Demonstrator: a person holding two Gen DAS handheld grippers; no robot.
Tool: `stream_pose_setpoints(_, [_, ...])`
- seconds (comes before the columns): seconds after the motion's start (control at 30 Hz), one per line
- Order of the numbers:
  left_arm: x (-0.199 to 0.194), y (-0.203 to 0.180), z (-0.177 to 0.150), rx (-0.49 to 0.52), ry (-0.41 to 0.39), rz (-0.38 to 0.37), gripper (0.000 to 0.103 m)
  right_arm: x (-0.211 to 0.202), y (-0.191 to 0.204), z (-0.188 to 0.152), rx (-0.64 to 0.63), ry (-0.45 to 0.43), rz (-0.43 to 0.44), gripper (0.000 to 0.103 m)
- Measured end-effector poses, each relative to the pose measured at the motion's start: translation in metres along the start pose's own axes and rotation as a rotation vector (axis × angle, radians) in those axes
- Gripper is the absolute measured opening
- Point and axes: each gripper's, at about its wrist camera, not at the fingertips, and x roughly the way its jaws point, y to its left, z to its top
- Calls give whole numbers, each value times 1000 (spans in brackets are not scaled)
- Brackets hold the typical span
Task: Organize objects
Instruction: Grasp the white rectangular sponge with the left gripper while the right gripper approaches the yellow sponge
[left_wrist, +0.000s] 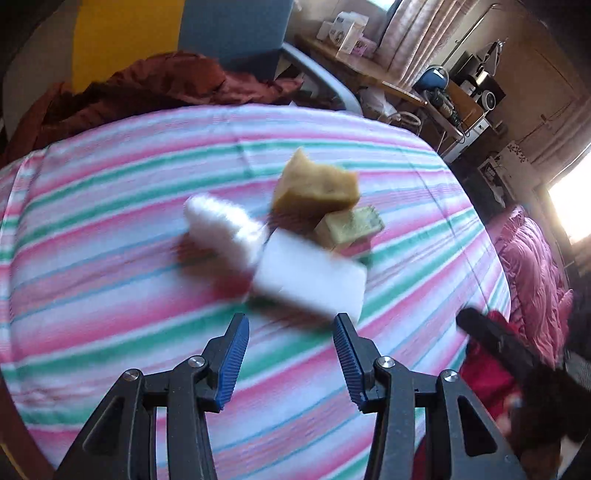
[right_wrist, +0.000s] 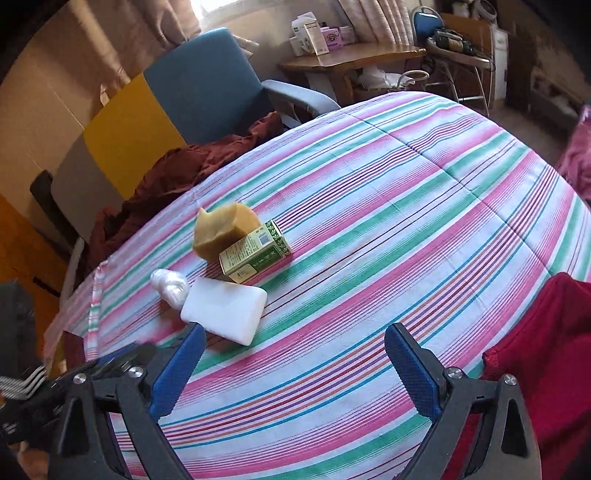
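1. Four things sit bunched on the striped cloth (right_wrist: 406, 206): a tan sponge (right_wrist: 225, 230), a green box (right_wrist: 255, 254) touching its near side, a white block (right_wrist: 225, 314) just in front of the box, and a white roll (right_wrist: 169, 286) against the block's left end.
2. The cluster lies towards the cloth's left edge; to its right the cloth runs bare, wide room for moving.
3. Behind that edge a rust-red fabric heap (right_wrist: 166, 184) crowds the cloth, with a blue chair (right_wrist: 207, 88) beyond it.
4. The left gripper (left_wrist: 291, 358) hangs just short of the white block (left_wrist: 314, 284), jaws partly spread, nothing between them.
5. The right gripper (right_wrist: 295, 369) stands wide open over bare stripes, right of the block, empty.
6. The right view alone shows the box's print sharply and a red cloth (right_wrist: 546, 350) at the near right.
7. The left view is blurred, yet it alone shows a pink quilt (left_wrist: 532, 273) past the cloth's right edge.
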Motion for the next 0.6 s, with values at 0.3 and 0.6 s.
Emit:
stream_pose_setpoints(0.3, [27,-35,27,165,-17,25,48,-4,-8,2,40,-9,23,99])
stream_pose_setpoints(0.6, [50,-59,35,413,6,-29,48,0,-11,1,54,7,25,99])
